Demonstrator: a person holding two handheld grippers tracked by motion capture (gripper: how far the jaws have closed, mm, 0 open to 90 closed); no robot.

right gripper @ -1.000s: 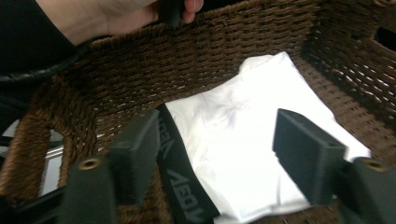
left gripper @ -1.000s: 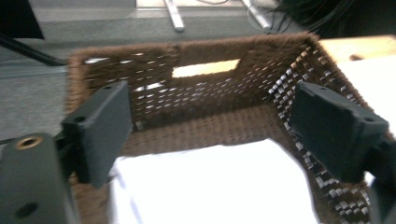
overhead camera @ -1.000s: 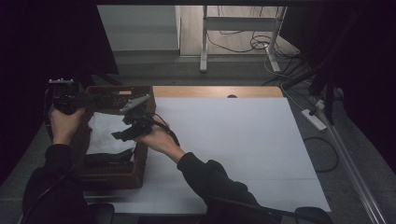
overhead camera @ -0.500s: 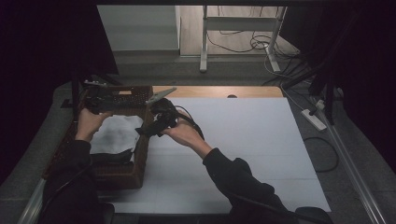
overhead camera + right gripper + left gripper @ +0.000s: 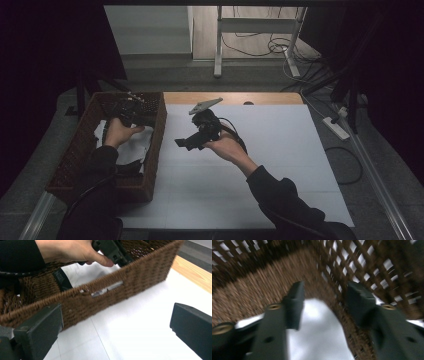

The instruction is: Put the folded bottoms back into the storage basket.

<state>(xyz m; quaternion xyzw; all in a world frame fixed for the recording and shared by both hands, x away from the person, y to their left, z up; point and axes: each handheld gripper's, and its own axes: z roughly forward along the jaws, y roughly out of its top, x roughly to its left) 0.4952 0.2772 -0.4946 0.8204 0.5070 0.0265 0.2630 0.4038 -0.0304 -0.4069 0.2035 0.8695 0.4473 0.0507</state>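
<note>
A brown wicker basket (image 5: 156,131) stands at the table's left with a white cloth (image 5: 131,150) in it. My left gripper (image 5: 134,113) is down inside its far end. In the left gripper view the left gripper (image 5: 327,290) has just been closing. The jaws are still apart, the white cloth (image 5: 317,327) lies under the gap, and no pad presses on it. My right gripper (image 5: 181,143) hovers over the white sheet just right of the basket. In the right gripper view the right gripper (image 5: 116,310) stands wide open and empty, facing the basket (image 5: 140,277).
A white sheet (image 5: 260,165) covers the table, with a wooden strip (image 5: 270,98) at its far edge. A dark strap (image 5: 61,280) lies in the basket beside the cloth (image 5: 82,272). Cables and a power strip (image 5: 336,128) lie on the floor to the right.
My left hand has moved right from the basket's left edge and down into its far end. My right gripper has moved right, from over the basket to above the white sheet.
</note>
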